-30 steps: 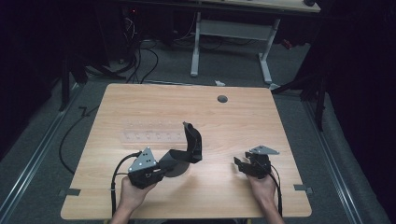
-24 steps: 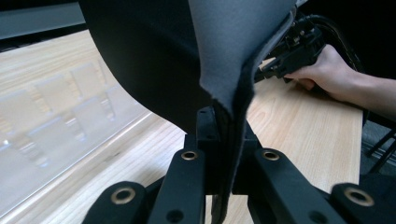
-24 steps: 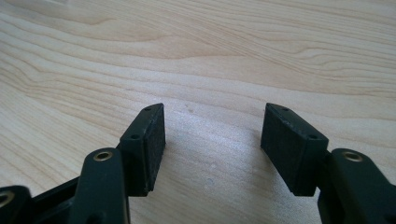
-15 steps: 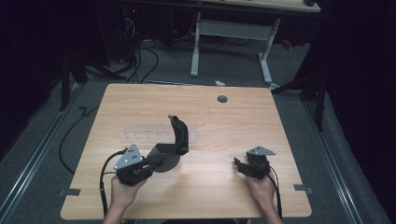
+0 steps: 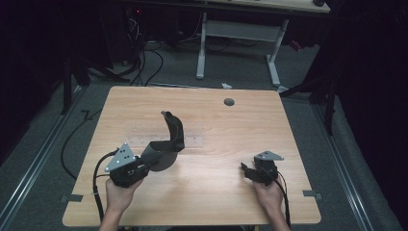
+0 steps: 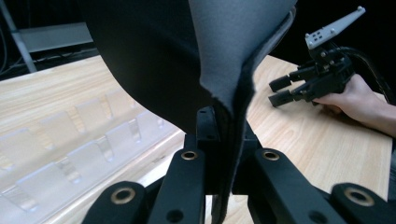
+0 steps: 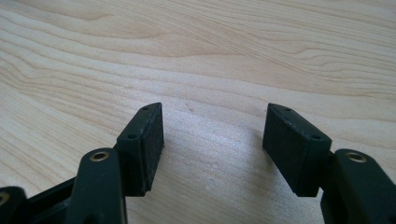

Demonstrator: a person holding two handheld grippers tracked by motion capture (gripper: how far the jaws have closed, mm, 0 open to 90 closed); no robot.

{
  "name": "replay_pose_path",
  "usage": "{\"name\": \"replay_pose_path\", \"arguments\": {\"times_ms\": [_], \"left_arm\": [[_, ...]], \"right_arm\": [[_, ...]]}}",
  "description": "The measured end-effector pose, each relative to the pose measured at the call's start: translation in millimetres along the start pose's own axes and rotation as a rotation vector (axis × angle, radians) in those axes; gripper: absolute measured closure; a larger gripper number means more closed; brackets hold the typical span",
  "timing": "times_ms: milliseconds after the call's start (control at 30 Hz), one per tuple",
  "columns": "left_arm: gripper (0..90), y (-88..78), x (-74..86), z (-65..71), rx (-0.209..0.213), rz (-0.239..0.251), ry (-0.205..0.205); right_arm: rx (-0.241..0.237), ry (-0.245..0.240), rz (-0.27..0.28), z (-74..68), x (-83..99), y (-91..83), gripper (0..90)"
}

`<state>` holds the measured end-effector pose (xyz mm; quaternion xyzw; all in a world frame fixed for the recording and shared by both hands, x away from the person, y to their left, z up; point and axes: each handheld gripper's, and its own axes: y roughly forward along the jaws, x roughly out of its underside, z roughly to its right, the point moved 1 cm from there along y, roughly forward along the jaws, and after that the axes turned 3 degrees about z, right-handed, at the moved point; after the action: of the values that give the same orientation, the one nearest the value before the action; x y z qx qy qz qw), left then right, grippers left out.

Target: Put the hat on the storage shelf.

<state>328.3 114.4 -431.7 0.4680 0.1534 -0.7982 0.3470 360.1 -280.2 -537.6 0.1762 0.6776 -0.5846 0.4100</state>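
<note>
A person at a wooden table (image 5: 211,125) works with a hand-held gripper in each hand, and the job in hand appears to be about midway. The left hand-held gripper (image 5: 144,166) is clamped tight on the folded edge of a dark, floppy piece of material, black on one face and grey on the other (image 5: 168,144), and holds it lifted over the left half of the table; the piece curls upward and its far tip stands in the air. In the left gripper view the same dark material (image 6: 196,51) rises from between the pinched jaws, its grey inner face showing. Just beyond and beneath it lies a clear plastic rack with a row of slots (image 5: 159,139), flat on the table and apparently empty. The right hand-held gripper (image 5: 248,171) rests low near the table's right front, well apart from the material; its jaws have just been opening and now stand wide apart with only bare wood between them, as the right gripper view (image 7: 212,140) makes plain. Judging by the scene, the pick-up is done; setting the piece down, perhaps by the rack, still lies ahead, and the free gripper seems ready to assist.
</note>
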Motion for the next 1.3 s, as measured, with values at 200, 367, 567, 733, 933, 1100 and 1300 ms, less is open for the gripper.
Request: {"name": "replay_pose_path", "arguments": {"times_ms": [200,367,567,733,933,1100,1300], "left_arm": [[86.4,-3.6,-9.2,-3.7,-0.012,0.034,-0.002],[86.5,-6.2,-13.8,-5.9,-0.021,0.046,-0.003],[86.4,-9.9,-21.1,-10.5,-0.037,0.076,-0.002],[86.4,-13.1,-28.3,-15.1,-0.055,0.097,0.006],[86.4,-15.0,-34.4,-21.0,-0.075,0.116,0.009],[86.4,-16.0,-38.0,-24.2,-0.085,0.124,0.019],[86.4,-16.2,-42.5,-29.7,-0.102,0.142,0.020]], "right_arm": [[-0.001,-0.001,-0.001,0.0,0.0,0.0,38.2],[0.000,0.002,-0.001,-0.2,0.0,0.0,37.9],[0.000,0.000,-0.001,0.0,0.0,0.0,37.8],[-0.001,-0.002,0.000,0.0,0.0,0.1,37.8],[-0.002,-0.002,0.000,0.0,0.0,0.1,37.5],[-0.002,-0.002,0.000,0.0,0.0,0.1,37.5],[-0.002,-0.002,0.000,0.0,0.0,0.1,37.6]]}}
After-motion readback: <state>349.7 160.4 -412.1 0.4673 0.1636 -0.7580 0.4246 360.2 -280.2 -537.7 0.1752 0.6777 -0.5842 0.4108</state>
